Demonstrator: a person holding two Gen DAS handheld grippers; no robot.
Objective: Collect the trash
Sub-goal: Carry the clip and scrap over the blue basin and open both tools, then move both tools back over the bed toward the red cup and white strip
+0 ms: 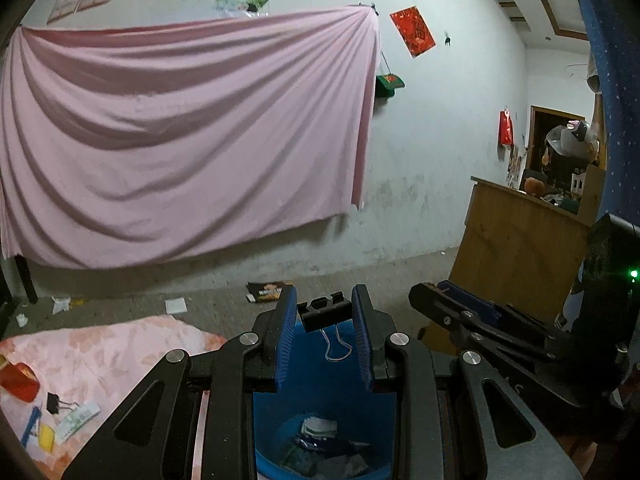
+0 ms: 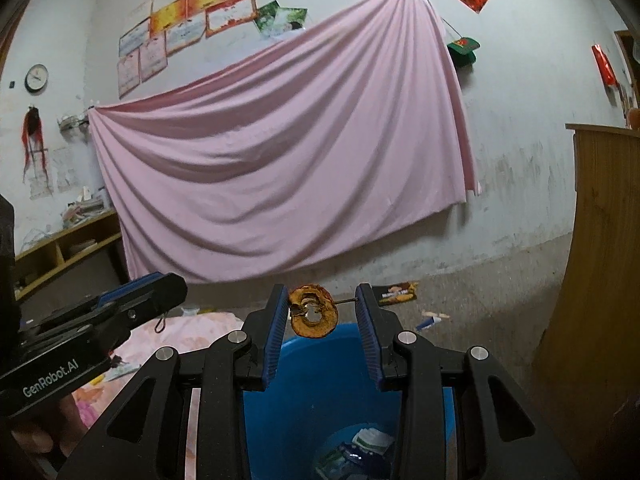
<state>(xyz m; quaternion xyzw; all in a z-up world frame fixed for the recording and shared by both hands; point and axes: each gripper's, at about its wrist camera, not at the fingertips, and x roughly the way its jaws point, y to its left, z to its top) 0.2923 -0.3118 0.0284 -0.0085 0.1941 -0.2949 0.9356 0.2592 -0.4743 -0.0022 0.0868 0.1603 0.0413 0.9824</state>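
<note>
L gripper [image 1: 325,308] pinched on binder clip [image 1: 322,312], held over blue bin [image 1: 324,364] for drop | R gripper [image 2: 322,308] clamped on dried fruit ring [image 2: 313,312], same bin [image 2: 344,364] | release judged next.

"GenRobot.AI" stands in white letters on the side of the left gripper [image 2: 176,292], at the near left; nothing else reads clearly.

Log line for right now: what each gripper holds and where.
left gripper: shut on binder clip | right gripper: shut on dried fruit ring | both over blue bin | bin: wrappers inside
</note>
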